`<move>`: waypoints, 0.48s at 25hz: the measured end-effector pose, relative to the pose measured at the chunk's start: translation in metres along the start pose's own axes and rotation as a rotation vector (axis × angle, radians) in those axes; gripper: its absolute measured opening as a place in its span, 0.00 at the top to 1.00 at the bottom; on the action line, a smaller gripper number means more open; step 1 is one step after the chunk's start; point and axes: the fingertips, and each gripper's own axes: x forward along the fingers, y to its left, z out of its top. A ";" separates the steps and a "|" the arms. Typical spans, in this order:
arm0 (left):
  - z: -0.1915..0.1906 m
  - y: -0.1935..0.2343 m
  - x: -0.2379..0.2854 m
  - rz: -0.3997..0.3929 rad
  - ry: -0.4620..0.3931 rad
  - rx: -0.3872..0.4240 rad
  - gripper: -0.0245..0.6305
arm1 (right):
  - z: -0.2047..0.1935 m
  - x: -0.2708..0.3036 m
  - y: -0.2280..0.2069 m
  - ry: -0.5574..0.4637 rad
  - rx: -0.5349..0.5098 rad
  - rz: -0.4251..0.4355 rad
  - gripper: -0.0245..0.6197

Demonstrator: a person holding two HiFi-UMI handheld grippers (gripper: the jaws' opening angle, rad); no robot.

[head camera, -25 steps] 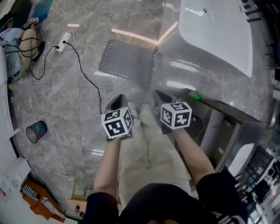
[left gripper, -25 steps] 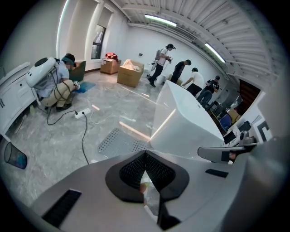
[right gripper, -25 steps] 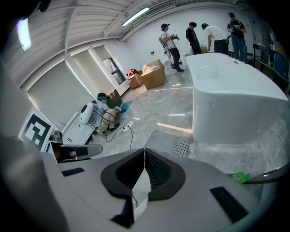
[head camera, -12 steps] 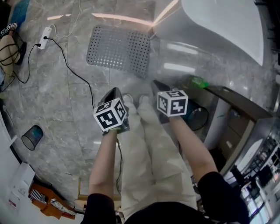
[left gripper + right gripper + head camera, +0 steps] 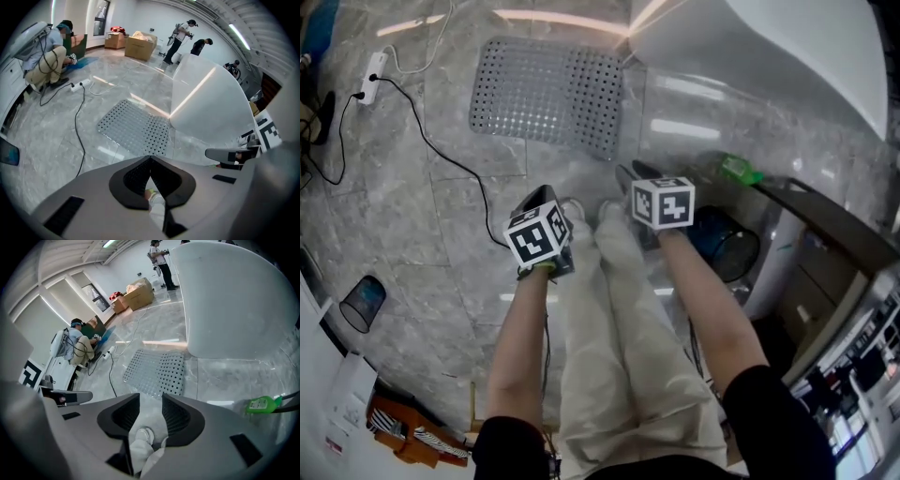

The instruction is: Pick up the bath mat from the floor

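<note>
Left tongs [image 5: 150, 158] are pinched together, empty; right tongs [image 5: 150, 401] have just been opening partway, nothing between them; bath mat [image 5: 548, 94] lies untouched on the floor [image 5: 422, 216].

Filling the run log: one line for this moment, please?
bath mat: flat on floor, untouched | left hand-held gripper: shut, empty | right hand-held gripper: open, jaws just been opening, nothing between

I read the floor [image 5: 412, 216] as polished grey marble-look stone, glossy enough to mirror the lights. The bath mat [image 5: 546, 97] looks like soft grey plastic, perforated all over. The bathtub [image 5: 787, 56] is smooth gloss white, and the person's trousers [image 5: 637, 319] are matt pale cloth.
</note>
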 end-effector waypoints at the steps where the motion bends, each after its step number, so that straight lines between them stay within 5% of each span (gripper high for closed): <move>1: -0.003 0.001 0.009 -0.004 0.009 0.018 0.96 | -0.002 0.009 -0.005 0.000 -0.010 -0.014 0.73; 6: -0.016 0.013 0.048 -0.016 0.045 0.101 0.96 | -0.013 0.050 -0.023 0.011 -0.029 -0.049 0.62; 12: -0.023 0.037 0.089 -0.031 0.052 0.076 0.96 | -0.028 0.097 -0.050 0.041 -0.034 -0.085 0.58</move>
